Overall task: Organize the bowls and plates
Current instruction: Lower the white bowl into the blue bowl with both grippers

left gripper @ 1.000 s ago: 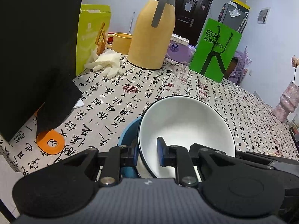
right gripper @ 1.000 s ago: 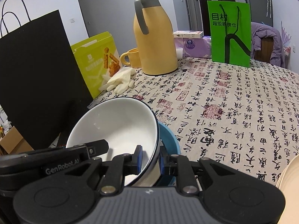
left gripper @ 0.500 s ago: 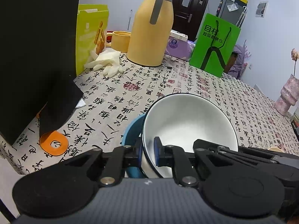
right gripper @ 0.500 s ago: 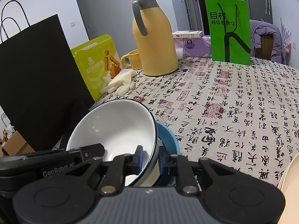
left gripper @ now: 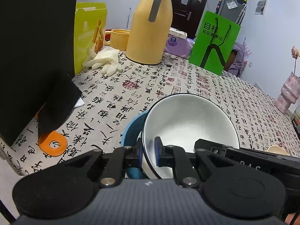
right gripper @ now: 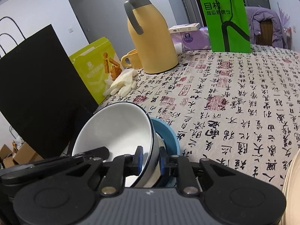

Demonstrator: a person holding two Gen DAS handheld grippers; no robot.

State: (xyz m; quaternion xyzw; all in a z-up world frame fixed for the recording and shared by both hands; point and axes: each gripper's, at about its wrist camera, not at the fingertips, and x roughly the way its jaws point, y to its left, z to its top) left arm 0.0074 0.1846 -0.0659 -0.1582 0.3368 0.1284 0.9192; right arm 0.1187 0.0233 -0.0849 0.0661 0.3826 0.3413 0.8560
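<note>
A white bowl with a dark rim (left gripper: 189,123) is held tilted over a blue bowl (left gripper: 131,129) on the table near the front edge. My left gripper (left gripper: 148,154) is shut on the white bowl's left rim. My right gripper (right gripper: 151,160) is shut on its right rim, and the white bowl (right gripper: 116,131) leans left there with the blue bowl (right gripper: 168,136) behind it. Whether the white bowl touches the blue one is hidden by the fingers. A cream dish edge (right gripper: 292,187) shows at the far right.
A black paper bag (left gripper: 33,46) stands close on the left with an orange ring (left gripper: 52,144) at its foot. Behind are a yellow-green box (left gripper: 88,33), white gloves (left gripper: 105,61), a yellow jug (left gripper: 150,24), a yellow mug (left gripper: 118,39), a green bag (left gripper: 213,41) and a pink vase (left gripper: 288,93).
Both grippers have kept their hold on the white bowl and raised and tilted it above the blue bowl. The table objects have not moved.
</note>
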